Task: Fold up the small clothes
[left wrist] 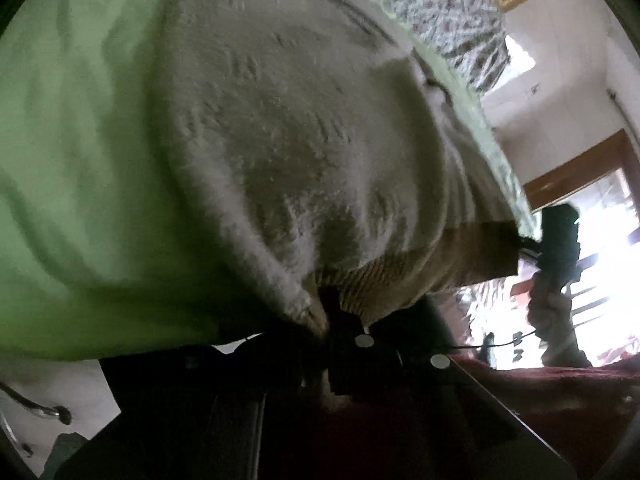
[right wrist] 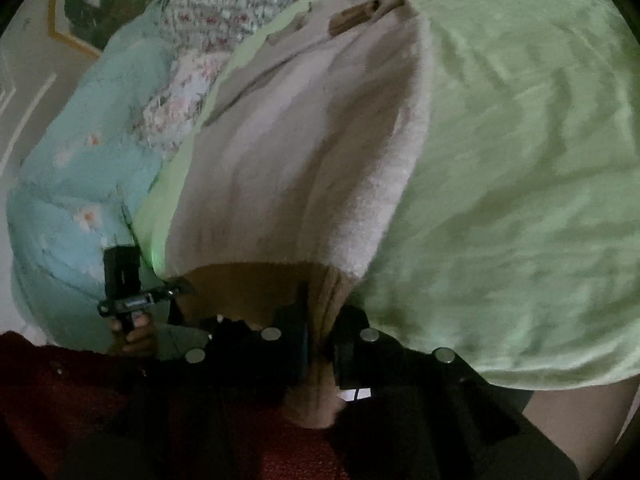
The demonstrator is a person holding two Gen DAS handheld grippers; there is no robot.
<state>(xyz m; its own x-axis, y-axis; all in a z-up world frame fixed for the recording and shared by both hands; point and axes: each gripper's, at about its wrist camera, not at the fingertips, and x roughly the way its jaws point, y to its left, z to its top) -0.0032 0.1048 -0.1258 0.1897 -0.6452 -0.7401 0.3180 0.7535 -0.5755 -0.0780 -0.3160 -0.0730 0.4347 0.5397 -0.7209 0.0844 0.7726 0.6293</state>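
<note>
A small cream fleece garment (left wrist: 288,132) with a tan ribbed hem (left wrist: 404,268) lies stretched over a light green sheet (left wrist: 80,160). My left gripper (left wrist: 332,316) is shut on one corner of the tan hem. In the right wrist view the same garment (right wrist: 288,152) runs away from me, and my right gripper (right wrist: 320,336) is shut on the other hem corner (right wrist: 256,284). The hem hangs taut between the two grippers. The right gripper also shows in the left wrist view (left wrist: 560,240), and the left gripper in the right wrist view (right wrist: 128,288).
A light blue flowered quilt (right wrist: 80,184) and a floral pillow (right wrist: 224,4) lie at the left of the bed. A framed picture (right wrist: 100,0) hangs on the wall. A bright window and wooden door frame (left wrist: 580,176) are at the right. Dark red cloth (right wrist: 60,392) lies below.
</note>
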